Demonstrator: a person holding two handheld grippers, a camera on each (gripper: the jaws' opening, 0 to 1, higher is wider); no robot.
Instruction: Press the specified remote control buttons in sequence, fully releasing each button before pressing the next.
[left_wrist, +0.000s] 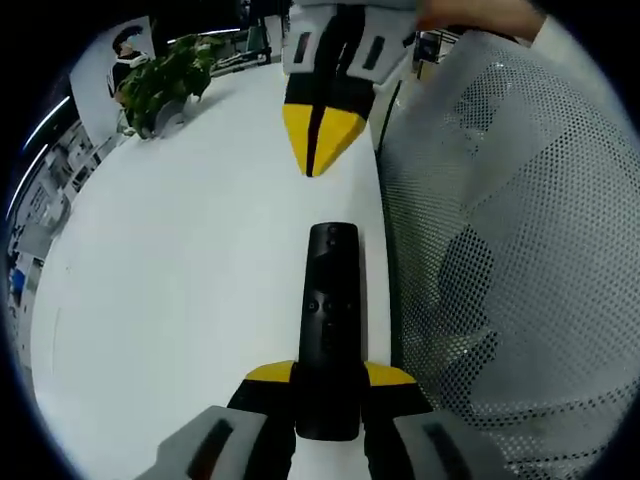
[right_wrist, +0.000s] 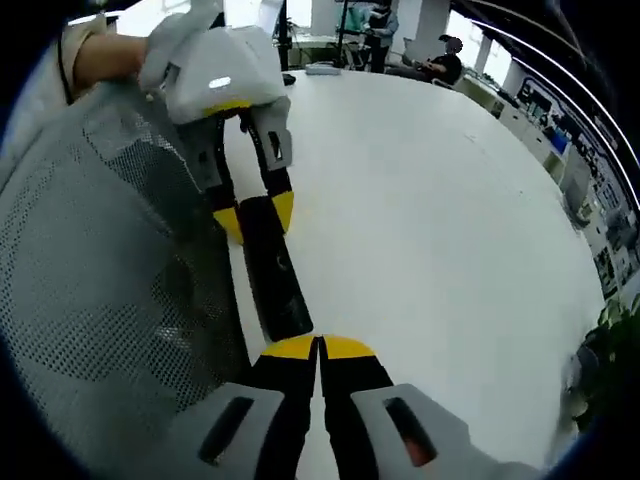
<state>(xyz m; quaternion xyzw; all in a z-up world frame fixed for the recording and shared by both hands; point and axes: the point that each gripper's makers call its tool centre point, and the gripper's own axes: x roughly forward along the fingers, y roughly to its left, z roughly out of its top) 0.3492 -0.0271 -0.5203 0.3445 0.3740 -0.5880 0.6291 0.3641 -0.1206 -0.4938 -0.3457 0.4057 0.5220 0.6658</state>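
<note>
Your left gripper (left_wrist: 329, 385) clamps the remote's (left_wrist: 331, 320) near end at the table (left_wrist: 180, 280) edge, its long axis running straight toward your right gripper (right_wrist: 319, 348), jaws together, tip just beyond the remote's far end.

One remote (left_wrist: 331, 320); two tools (left_wrist: 330, 375) (right_wrist: 319, 347); one plant (left_wrist: 165, 80)
</note>
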